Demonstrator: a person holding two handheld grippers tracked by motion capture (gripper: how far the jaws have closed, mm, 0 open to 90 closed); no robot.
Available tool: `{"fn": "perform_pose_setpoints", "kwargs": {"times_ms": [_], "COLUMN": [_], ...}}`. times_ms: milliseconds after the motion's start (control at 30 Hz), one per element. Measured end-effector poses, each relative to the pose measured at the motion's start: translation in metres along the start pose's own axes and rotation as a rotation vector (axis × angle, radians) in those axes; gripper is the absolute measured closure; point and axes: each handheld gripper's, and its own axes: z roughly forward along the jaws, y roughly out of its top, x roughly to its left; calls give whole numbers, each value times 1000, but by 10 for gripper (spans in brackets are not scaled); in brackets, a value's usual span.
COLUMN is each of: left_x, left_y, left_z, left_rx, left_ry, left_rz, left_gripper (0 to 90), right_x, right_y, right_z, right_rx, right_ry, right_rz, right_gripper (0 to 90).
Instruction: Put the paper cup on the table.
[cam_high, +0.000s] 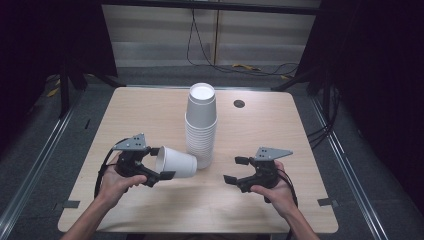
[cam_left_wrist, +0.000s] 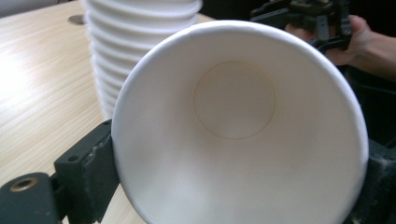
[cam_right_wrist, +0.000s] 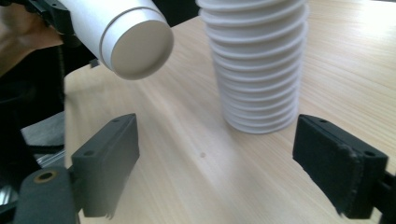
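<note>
- Cup (cam_high: 176, 162), white paper, lies on its side in the air just above the bench (cam_high: 150, 110), a little left of the middle and nearer the front edge than the back.
- Its long axis runs roughly level and side to side along the bench: the open mouth faces the left edge, the closed base faces right, toward the stack of cups (cam_high: 201, 127).
- In the left gripper view the mouth faces the camera straight on, so the round bottom (cam_left_wrist: 234, 99) shows deep inside.
- In the right gripper view the flat base (cam_right_wrist: 140, 44) shows, tilted slightly down toward the wood.
- Left gripper (cam_high: 159, 162) pinches the cup near its rim, one jaw pressed against each side of the wall.
- Right gripper (cam_high: 232, 169) hovers over the bench right of the stack, toward the front edge; its jaws are spread wide with bare wood between them.
- Stack of cups stands upside down at the middle of the bench, leaning a little; its lowest rim sits just beside the base of the held cup.
- Small dark hole (cam_high: 239, 103) sits near the back edge, right of the stack.
</note>
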Motion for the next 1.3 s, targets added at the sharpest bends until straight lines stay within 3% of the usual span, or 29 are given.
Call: {"fn": "perform_pose_setpoints", "kwargs": {"times_ms": [100, 200, 367, 567, 667, 800, 900, 1033, 1300], "left_x": [7, 15, 28, 29, 29, 35, 40, 46, 58], "left_y": [-1, -2, -2, 5, 5, 2, 0, -1, 3], "left_z": [-5, -9, -13, -22, -26, -28, -29, -26, -17], "left_rx": [8, 30, 53, 89, 74, 100, 160, 203, 315], "left_ry": [31, 100, 148, 195, 217, 277, 330, 367, 392], "left_rz": [-14, -12, -30, -19, 0, -8, 4, -23, -26], "left_gripper": [86, 84, 83, 82, 82, 82, 82, 81, 81], "right_x": [-2, -4, -8, -12, -11, -11, -10, -10, -7], "right_y": [-5, -7, -9, -13, -12, -12, -11, -10, -10], "right_z": [-3, -7, -6, -5, -7, -8, -8, -6, -3], "right_rx": [10, -6, -11, 0, -4, -8, -9, -4, 21], "right_ry": [-35, -48, -54, -60, -68, -76, -80, -79, -83], "right_rz": [4, 11, 30, 40, 44, 42, 35, 30, 21], "right_gripper": [171, 170, 145, 144, 145, 143, 143, 144, 147]}}
